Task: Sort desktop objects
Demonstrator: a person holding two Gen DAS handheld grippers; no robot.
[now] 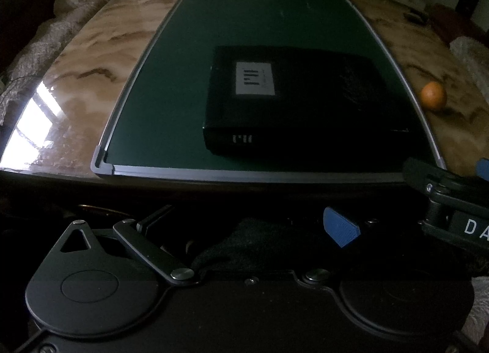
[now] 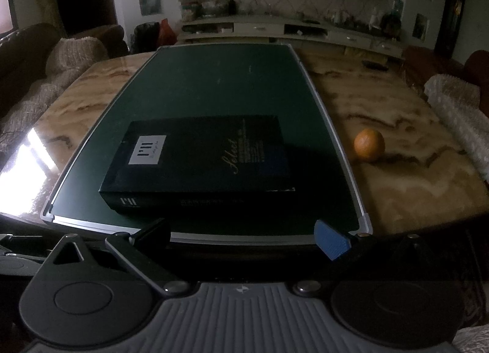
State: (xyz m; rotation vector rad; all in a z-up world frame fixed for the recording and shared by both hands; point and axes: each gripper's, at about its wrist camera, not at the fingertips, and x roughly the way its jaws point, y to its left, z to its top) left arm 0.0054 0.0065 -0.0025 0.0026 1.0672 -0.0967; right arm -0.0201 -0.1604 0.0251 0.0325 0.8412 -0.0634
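Both the left gripper (image 1: 247, 221) and the right gripper (image 2: 241, 232) stand open and empty before the flat black rectangular box (image 2: 201, 159) lying on the dark green framed board (image 2: 214, 87).

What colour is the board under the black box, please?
Dark green, with a silver-grey frame; the board shows best in the right wrist view.

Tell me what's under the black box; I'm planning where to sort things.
The black box lies flat on the green board, which rests on the marble table. The board surface directly beneath the box is covered, so anything there can't be seen.
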